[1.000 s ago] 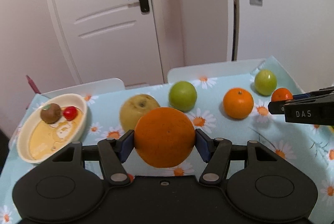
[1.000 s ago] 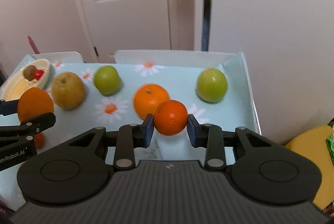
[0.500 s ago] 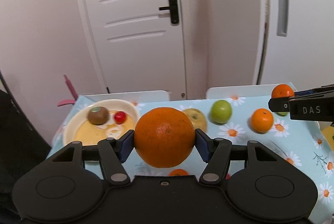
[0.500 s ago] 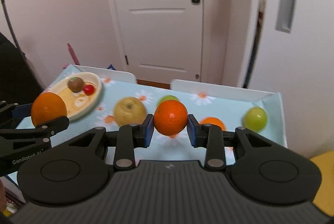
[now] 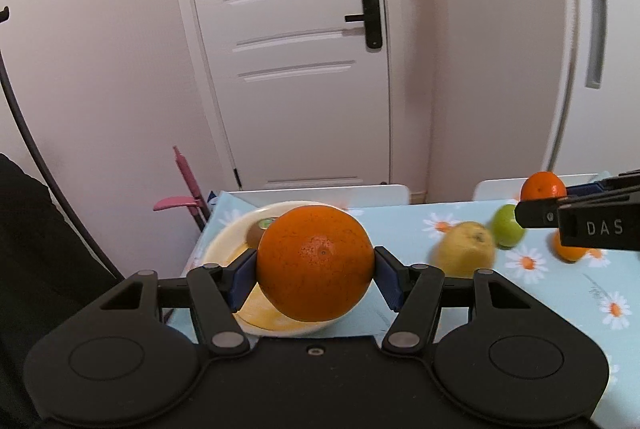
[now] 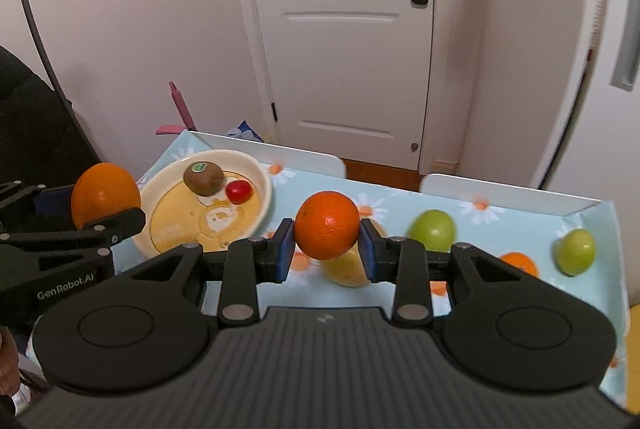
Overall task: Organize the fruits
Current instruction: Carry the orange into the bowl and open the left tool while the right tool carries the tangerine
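My left gripper (image 5: 316, 265) is shut on a large orange (image 5: 316, 263) and holds it above the cream plate (image 5: 224, 249). My right gripper (image 6: 327, 235) is shut on a small orange (image 6: 327, 225), held above the table right of the plate (image 6: 256, 173). The plate holds a brown kiwi (image 6: 203, 177) and a red tomato (image 6: 239, 191). The left gripper with its orange (image 6: 105, 193) shows at the left of the right wrist view. The right gripper's orange (image 5: 543, 185) shows at the right of the left wrist view.
On the daisy tablecloth (image 6: 384, 221) lie a yellow pear (image 5: 464, 249), two green apples (image 6: 432, 230) (image 6: 575, 251) and another orange (image 6: 518, 262). White chair backs (image 6: 500, 189) stand behind the table. A white door (image 6: 344, 29) is beyond.
Both grippers have swung left with their oranges. The plate has come under the left gripper's orange, and the loose fruit has shifted right in both views.
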`<action>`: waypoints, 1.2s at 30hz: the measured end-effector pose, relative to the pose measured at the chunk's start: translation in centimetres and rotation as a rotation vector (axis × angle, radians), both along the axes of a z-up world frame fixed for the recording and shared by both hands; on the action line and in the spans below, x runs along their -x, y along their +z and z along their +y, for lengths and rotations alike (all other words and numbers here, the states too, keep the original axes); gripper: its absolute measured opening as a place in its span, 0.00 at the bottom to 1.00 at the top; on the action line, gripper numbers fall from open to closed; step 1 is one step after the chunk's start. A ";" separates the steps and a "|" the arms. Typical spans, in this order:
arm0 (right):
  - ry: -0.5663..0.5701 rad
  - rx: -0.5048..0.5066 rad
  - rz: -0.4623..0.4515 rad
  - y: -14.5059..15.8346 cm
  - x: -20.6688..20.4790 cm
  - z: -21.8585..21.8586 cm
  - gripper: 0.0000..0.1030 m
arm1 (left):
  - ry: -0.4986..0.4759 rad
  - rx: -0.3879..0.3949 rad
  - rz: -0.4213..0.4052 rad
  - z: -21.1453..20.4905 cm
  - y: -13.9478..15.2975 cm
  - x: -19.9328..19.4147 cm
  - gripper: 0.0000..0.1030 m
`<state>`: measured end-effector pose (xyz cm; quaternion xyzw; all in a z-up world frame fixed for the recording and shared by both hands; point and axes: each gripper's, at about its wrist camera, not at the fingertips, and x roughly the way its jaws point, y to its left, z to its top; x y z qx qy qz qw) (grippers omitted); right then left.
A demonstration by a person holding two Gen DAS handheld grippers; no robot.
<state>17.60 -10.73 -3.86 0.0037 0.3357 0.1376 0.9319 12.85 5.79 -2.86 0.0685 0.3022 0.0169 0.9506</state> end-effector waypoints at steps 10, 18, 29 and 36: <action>-0.010 0.011 0.030 -1.5 -3.4 6.3 0.47 | -0.017 -0.023 0.031 5.8 -1.7 -3.8 0.64; -0.033 0.022 0.069 -3.3 -6.2 9.9 0.47 | -0.052 -0.026 0.067 9.0 -4.2 -7.1 0.64; -0.075 0.039 0.115 -5.7 -8.2 11.8 0.47 | -0.124 -0.067 0.123 9.9 -8.7 -11.2 0.64; -0.075 0.046 0.122 -6.2 -8.8 11.9 0.47 | -0.134 -0.082 0.156 10.1 -10.5 -12.7 0.64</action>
